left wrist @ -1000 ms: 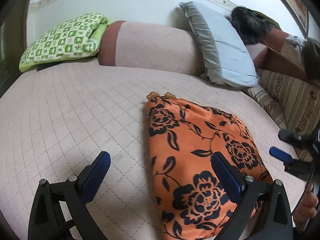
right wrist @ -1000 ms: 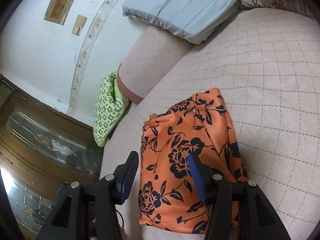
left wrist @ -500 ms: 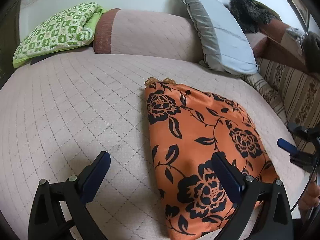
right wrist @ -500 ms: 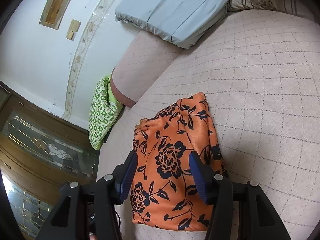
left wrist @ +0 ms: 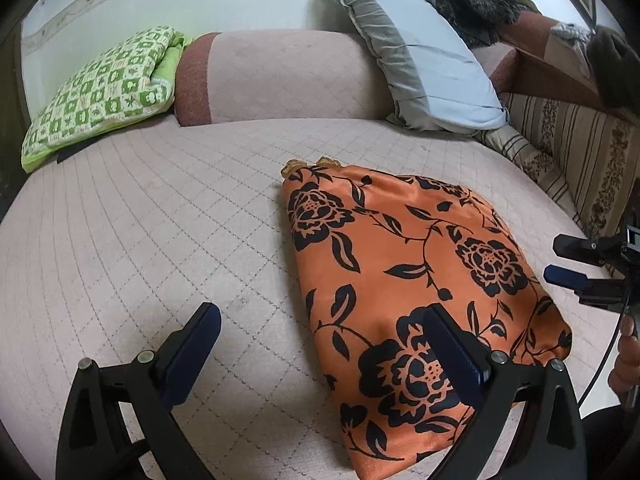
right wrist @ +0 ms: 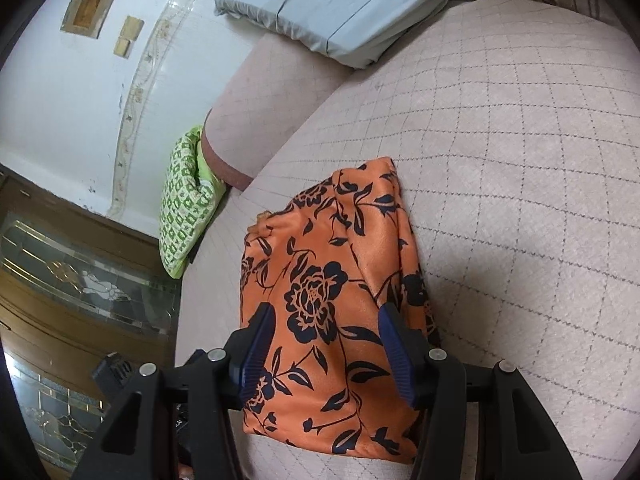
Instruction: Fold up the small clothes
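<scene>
While both claws hover apart, folded orange garment lies beneath right claw.

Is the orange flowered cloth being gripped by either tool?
No, the orange flowered cloth lies loose on the bed; both tools are open.

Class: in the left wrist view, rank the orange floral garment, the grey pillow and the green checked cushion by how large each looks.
1. Orange floral garment, nearest the camera.
2. Grey pillow and green checked cushion: too alike to rank.

Satiny orange garment, matt quilted bedspread
</scene>
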A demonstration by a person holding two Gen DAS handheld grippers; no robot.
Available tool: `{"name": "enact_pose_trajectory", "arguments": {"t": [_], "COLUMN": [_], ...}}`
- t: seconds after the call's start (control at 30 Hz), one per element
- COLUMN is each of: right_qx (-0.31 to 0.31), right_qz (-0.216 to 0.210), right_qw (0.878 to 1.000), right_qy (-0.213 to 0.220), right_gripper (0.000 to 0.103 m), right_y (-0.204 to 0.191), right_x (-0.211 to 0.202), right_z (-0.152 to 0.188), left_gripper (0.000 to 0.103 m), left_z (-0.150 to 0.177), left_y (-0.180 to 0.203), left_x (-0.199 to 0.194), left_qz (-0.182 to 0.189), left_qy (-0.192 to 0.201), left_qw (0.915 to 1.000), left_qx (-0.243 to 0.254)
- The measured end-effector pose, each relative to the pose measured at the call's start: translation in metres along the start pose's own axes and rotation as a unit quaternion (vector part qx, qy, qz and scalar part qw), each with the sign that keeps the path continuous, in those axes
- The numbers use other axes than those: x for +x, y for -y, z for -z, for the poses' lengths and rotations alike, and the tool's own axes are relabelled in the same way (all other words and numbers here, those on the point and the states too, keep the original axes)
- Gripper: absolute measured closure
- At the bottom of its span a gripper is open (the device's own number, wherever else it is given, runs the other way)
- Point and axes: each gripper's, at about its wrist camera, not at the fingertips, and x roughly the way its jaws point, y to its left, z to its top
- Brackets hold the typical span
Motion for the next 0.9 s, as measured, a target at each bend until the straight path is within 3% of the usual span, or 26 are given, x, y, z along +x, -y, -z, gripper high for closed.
{"name": "enact_pose_trajectory", "arguments": {"t": [0.7, 0.9], "right_qx": [0.01, 0.02], "right_qz": [0.009, -0.002], "right_qw": [1.0, 1.0], "right_qy": [-0.011, -0.016], "right_gripper": [0.046, 0.036], "right_y": [0.013, 0.018], "right_x": [0.003, 0.0], "right_z": [-0.002, -0.004], "left_gripper": [0.002, 0.002], "left_z": [-0.002, -0.003], "left_y": [0.005, 0.008], "left_x": [0.009, 0.017], "left_qz": [-0.003, 0.003], "left_qy": [-0.011, -0.022], "left_qw": [0.9999, 0.9998], "left_qx": [0.002, -0.003]}}
